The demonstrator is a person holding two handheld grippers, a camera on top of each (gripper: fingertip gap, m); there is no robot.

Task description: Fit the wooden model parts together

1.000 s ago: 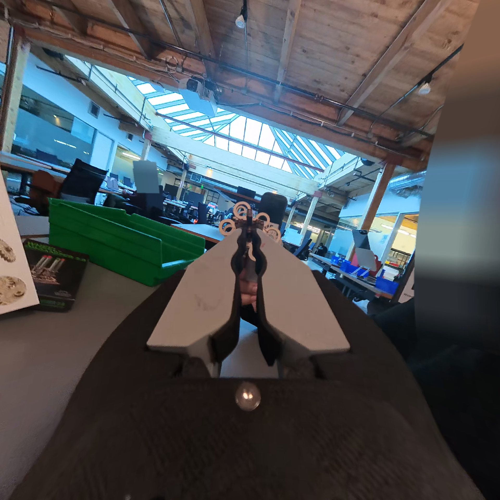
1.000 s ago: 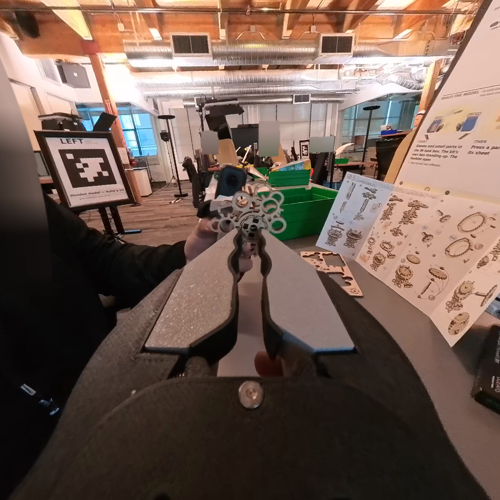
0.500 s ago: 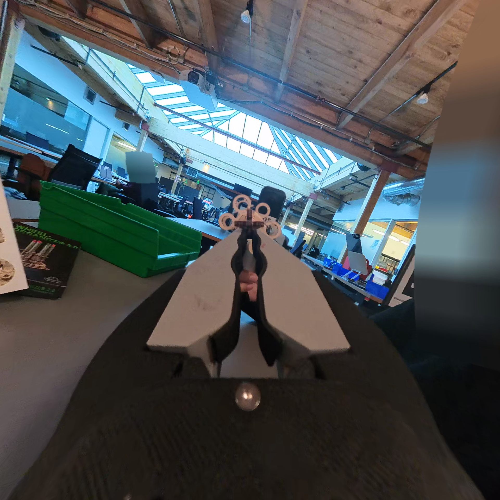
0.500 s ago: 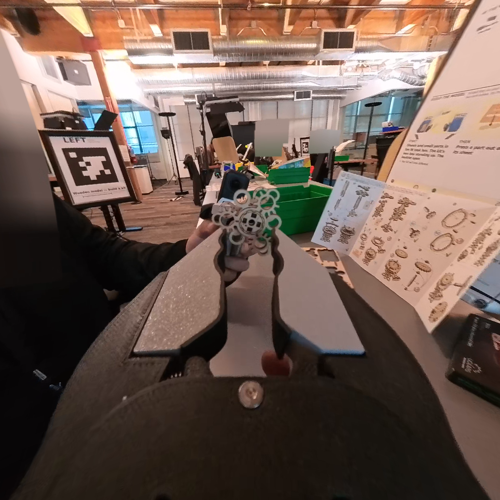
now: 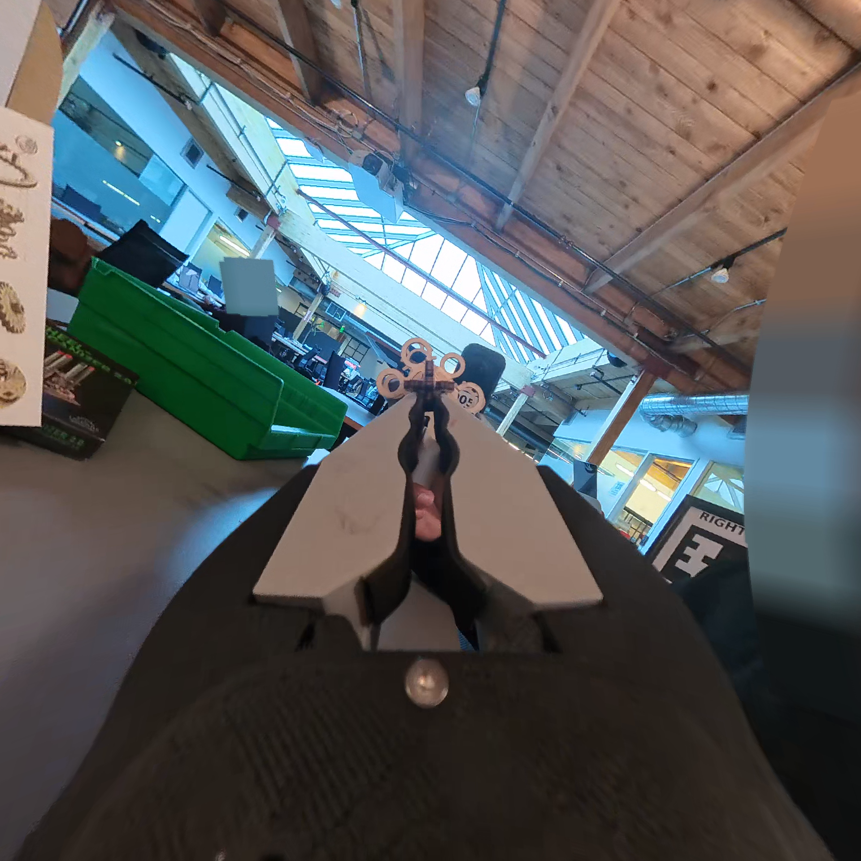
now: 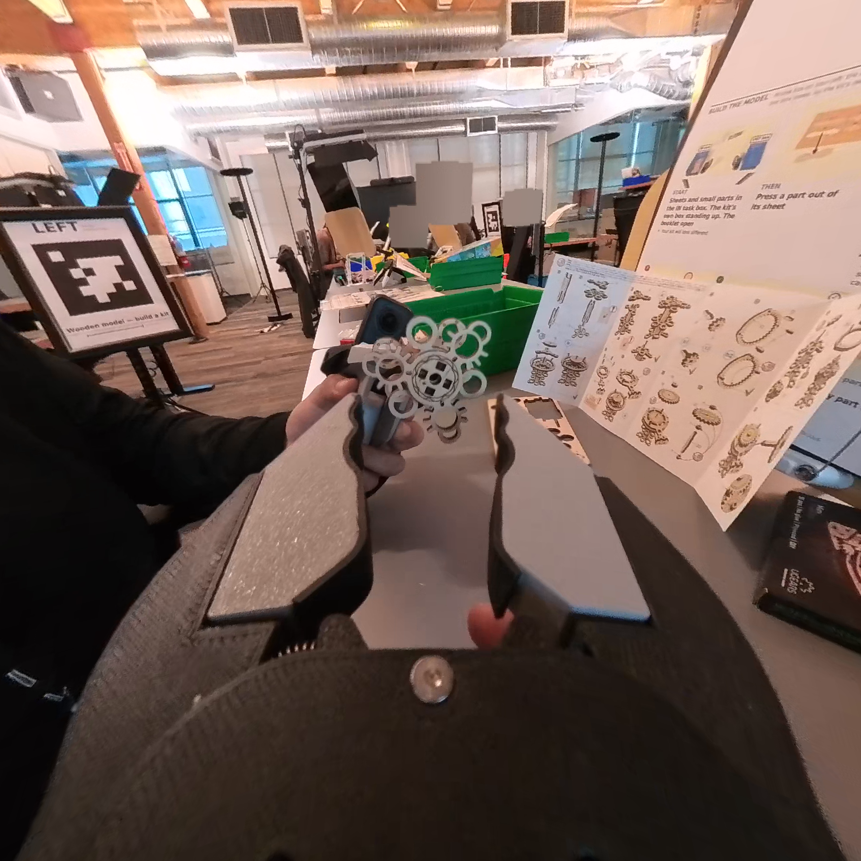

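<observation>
The pale wooden model piece of joined rings around a hub (image 6: 431, 372) is held up over the grey table (image 6: 419, 536), pinched at the tips of the left gripper (image 5: 428, 400), which stays clamped on it; the right gripper (image 6: 426, 419), closed around the piece a second ago, has now let go, its jaws spread wide just beneath it; a green plastic bin (image 6: 470, 321) stands behind.

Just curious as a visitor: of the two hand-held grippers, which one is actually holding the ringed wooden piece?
The left hand-held gripper: its fingers are pinched shut on the pale ringed wooden piece. The right hand-held gripper is spread open, gripping nothing.
</observation>
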